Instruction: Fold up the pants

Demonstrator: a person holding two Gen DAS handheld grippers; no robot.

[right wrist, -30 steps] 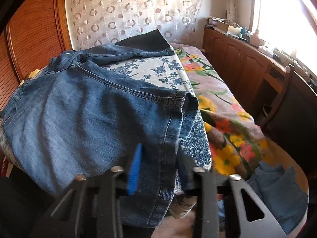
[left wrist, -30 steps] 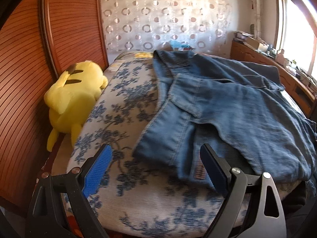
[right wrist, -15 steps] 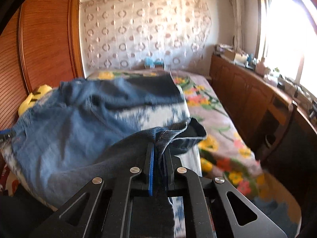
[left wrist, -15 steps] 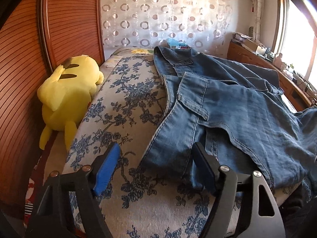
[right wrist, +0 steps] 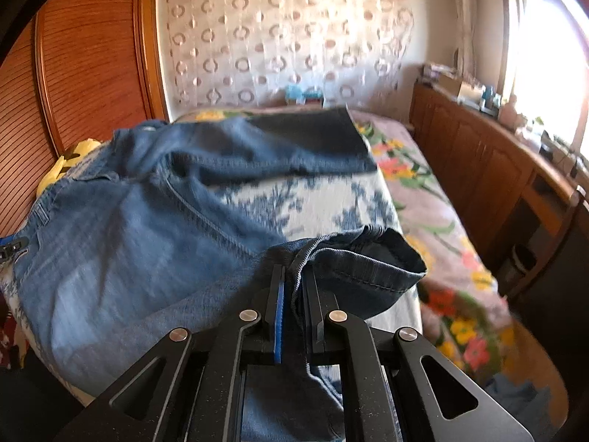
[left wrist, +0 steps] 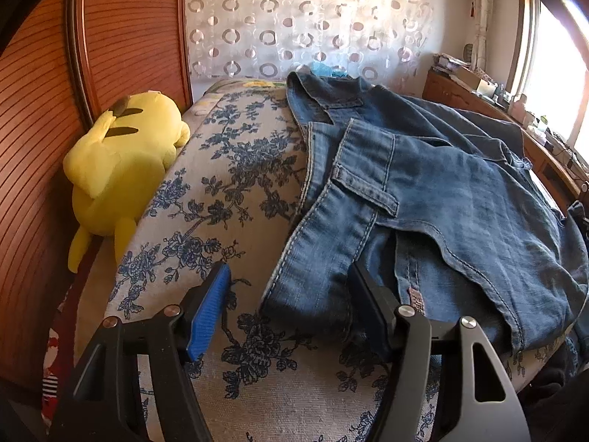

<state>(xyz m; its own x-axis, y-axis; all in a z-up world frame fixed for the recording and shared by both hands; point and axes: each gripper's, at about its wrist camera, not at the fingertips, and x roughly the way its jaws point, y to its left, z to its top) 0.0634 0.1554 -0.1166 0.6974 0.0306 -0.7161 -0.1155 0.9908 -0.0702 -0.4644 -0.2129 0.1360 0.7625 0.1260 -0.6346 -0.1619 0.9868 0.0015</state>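
Jeans (left wrist: 441, 199) lie spread on the floral bedspread (left wrist: 228, 184), waistband end toward the near edge at 6 o'clock in the left wrist view, legs running off toward 1 o'clock. Judged step: bring one leg over the other for a lengthwise fold. To do it well, the right gripper (right wrist: 292, 283) should carry the near leg hem (right wrist: 368, 261) across toward 11 o'clock and lay it edge-to-edge on the far leg (right wrist: 294, 147), keeping the fabric taut so no crease bunches; the left should pin or pinch the waistband corner (left wrist: 313, 276) first so the body doesn't drag

Right gripper: jaws nearly together, clamped on the hem seam, cuff lifted off the bed and flopping to 3 o'clock. View is blurred

Left gripper (left wrist: 291, 309): jaws wide apart, straddling the waistband corner, holding nothing; right finger (left wrist: 371, 313) looks to touch denim, contact not certain. Yellow plush toy (left wrist: 121, 162) sits at 9 o'clock, well apart from the jeans
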